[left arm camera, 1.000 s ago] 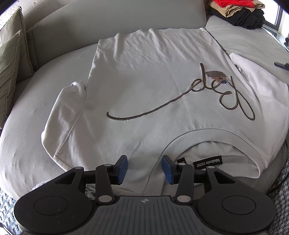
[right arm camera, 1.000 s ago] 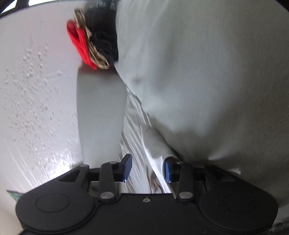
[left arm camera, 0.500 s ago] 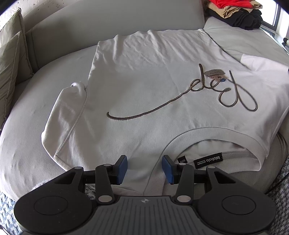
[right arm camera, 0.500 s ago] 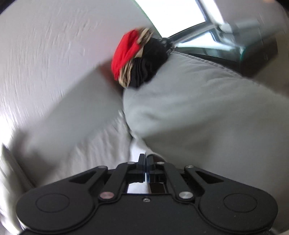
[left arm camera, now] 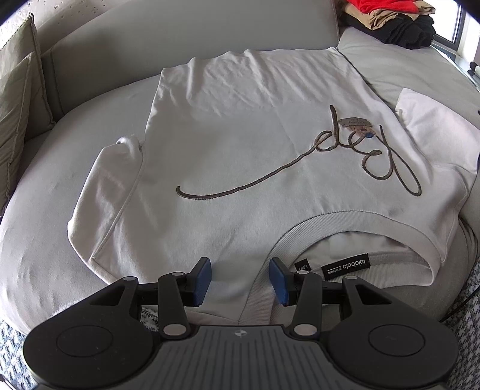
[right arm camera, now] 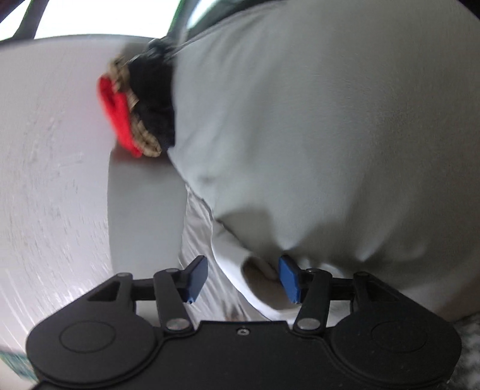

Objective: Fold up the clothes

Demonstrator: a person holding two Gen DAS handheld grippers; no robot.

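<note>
A cream T-shirt [left arm camera: 240, 144] with a dark script line lies face up and spread flat on the grey sofa seat [left arm camera: 39, 210], its collar [left arm camera: 315, 228] nearest me. My left gripper [left arm camera: 240, 279] hovers open just above the near shoulder, beside the collar, with only flat cloth under its jaws. The shirt's right sleeve [left arm camera: 432, 132] lies spread out to the right. In the blurred right wrist view, my right gripper [right arm camera: 243, 279] has its jaws opening, and the sleeve's cuff [right arm camera: 234, 258] lies loose between them, close to the right pad.
A stack of folded red, tan and black clothes [left arm camera: 396, 18] sits on the sofa's far right corner, seen also as the clothes stack [right arm camera: 141, 111]. A green-grey cushion [left arm camera: 18, 90] leans at the left. The sofa back [left arm camera: 180, 39] rises behind the shirt. A patterned rug [left arm camera: 468, 300] shows at the near right.
The right gripper shut on the right sleeve, pulled it outward, and now stands apart again. The sleeve lies spread flat at the right. The left gripper has not moved.
</note>
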